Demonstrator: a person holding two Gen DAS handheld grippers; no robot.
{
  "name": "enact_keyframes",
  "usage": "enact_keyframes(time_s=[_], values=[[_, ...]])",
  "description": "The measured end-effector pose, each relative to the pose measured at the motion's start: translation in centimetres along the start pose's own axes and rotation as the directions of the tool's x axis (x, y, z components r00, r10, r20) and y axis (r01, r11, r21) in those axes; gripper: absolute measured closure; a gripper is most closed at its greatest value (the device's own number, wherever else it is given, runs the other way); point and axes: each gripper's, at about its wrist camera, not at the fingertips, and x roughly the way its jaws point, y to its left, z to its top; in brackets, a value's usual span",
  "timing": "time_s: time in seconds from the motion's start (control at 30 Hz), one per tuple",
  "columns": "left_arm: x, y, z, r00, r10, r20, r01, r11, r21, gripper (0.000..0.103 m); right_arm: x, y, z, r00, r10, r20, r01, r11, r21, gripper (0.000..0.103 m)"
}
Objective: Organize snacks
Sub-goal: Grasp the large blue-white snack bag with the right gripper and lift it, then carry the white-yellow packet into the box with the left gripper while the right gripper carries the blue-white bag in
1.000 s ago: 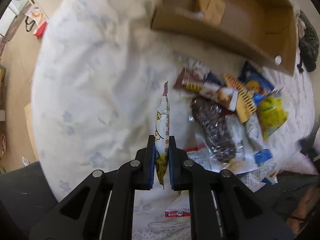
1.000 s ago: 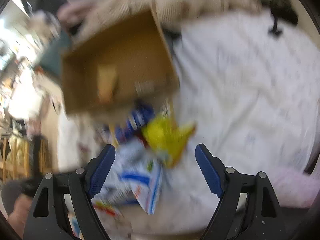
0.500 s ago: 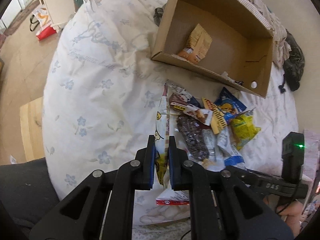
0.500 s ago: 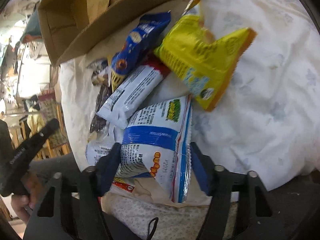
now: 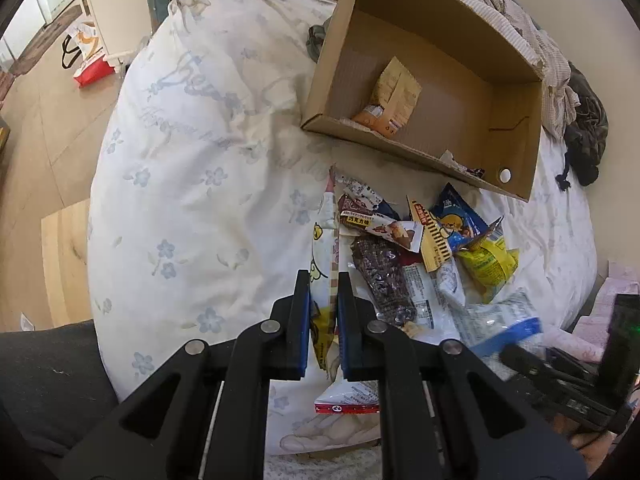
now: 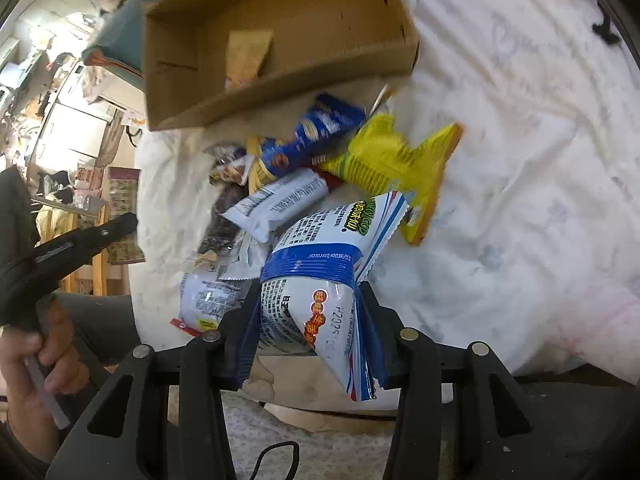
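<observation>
My left gripper (image 5: 323,280) is shut on a thin white-and-yellow cartoon packet (image 5: 322,236), held edge-on above the bed. Right of it lies a pile of snacks (image 5: 400,240). An open cardboard box (image 5: 460,92) beyond the pile holds a tan packet (image 5: 394,96). My right gripper (image 6: 308,304) is at the near end of the pile. Its jaws are closing on a white-and-blue packet (image 6: 316,264), and the pads pinch its creased middle. A yellow packet (image 6: 392,168), a blue packet (image 6: 316,136) and a white wrapper (image 6: 280,200) lie between it and the box (image 6: 280,92).
A white floral duvet (image 5: 192,200) covers the bed, with wooden floor (image 5: 40,140) off its left edge. Dark clothing (image 5: 586,132) lies right of the box. A small red-and-white sachet (image 5: 348,404) sits near the bed's front edge. A hand (image 6: 36,360) holds the left gripper.
The left gripper rose with its packet, so more of the bed and box shows. The right gripper dropped to the pile and closed its wide jaws around the white-and-blue packet.
</observation>
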Motion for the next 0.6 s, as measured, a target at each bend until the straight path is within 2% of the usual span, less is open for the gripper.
enact_keyframes(time_s=[0.2, 0.3, 0.33, 0.47, 0.53, 0.6], values=[[-0.4, 0.0, 0.0, 1.0, 0.006, 0.021, -0.006, 1.0, -0.002, 0.094, -3.5, 1.1, -0.1, 0.998, -0.012, 0.067, 0.014, 1.0, -0.027, 0.059], [-0.7, 0.1, 0.0, 0.999, 0.007, 0.034, -0.007, 1.0, -0.004, 0.094, -5.8, 1.1, 0.1, 0.987, 0.012, 0.159, -0.006, 0.999, -0.037, 0.059], [-0.8, 0.1, 0.0, 0.999, 0.01, 0.042, -0.01, 1.0, -0.005, 0.094, -6.8, 1.0, 0.1, 0.977, 0.031, 0.211, -0.022, 0.999, -0.045, 0.059], [-1.8, -0.2, 0.0, 0.994, 0.031, 0.101, -0.032, 0.999, 0.013, 0.094, -10.0, 0.2, -0.2, 0.912, 0.106, 0.396, -0.098, 0.994, -0.039, 0.059], [-2.1, -0.3, 0.0, 0.992, 0.038, 0.124, -0.041, 0.999, 0.021, 0.094, -10.7, -0.4, -0.2, 0.884, 0.122, 0.452, -0.12, 0.992, -0.034, 0.059], [-2.5, -0.5, 0.0, 0.988, 0.041, 0.147, -0.046, 0.999, 0.029, 0.094, -10.9, -0.9, -0.1, 0.876, 0.125, 0.467, -0.134, 0.991, -0.014, 0.059]])
